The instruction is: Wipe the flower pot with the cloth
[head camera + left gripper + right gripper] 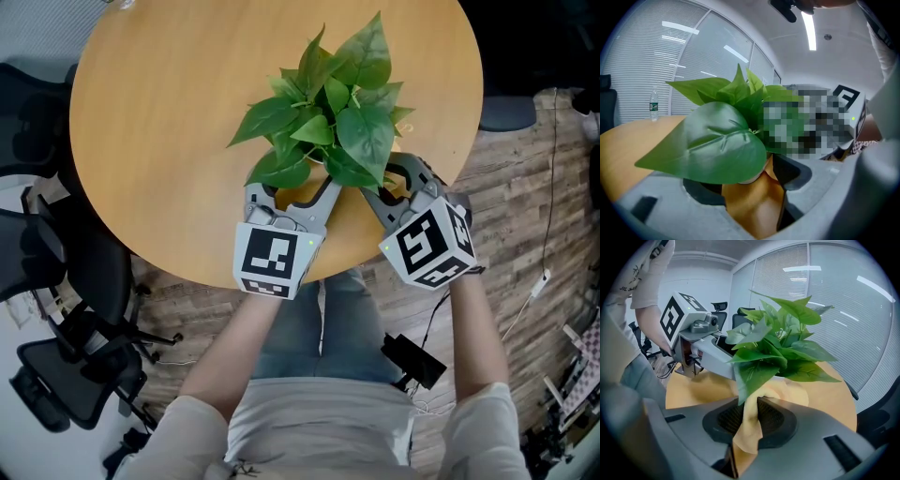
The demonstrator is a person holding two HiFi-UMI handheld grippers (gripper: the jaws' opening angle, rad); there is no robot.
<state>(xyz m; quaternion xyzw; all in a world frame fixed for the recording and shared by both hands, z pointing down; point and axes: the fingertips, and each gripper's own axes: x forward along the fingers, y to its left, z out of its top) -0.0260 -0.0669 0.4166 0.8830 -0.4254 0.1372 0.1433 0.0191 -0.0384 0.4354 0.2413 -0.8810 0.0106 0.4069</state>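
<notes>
- Left gripper [292, 187]: fingers apart either side of the flower pot [750, 180]; leaves [328, 122] hide any contact
- Right gripper [389, 183]: fingers clamped on the yellow cloth [747, 427], which reaches the pot
- Pot stands at the round worktop's [169, 112] near edge

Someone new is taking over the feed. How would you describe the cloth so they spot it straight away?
On the round wooden table, a leafy plant stands near the edge that is lowest in the head view. At the plant's base, on the right, the right gripper pinches the cloth. It is the only pale yellow, soft, crumpled thing there; everything around it is green or grey.
</notes>
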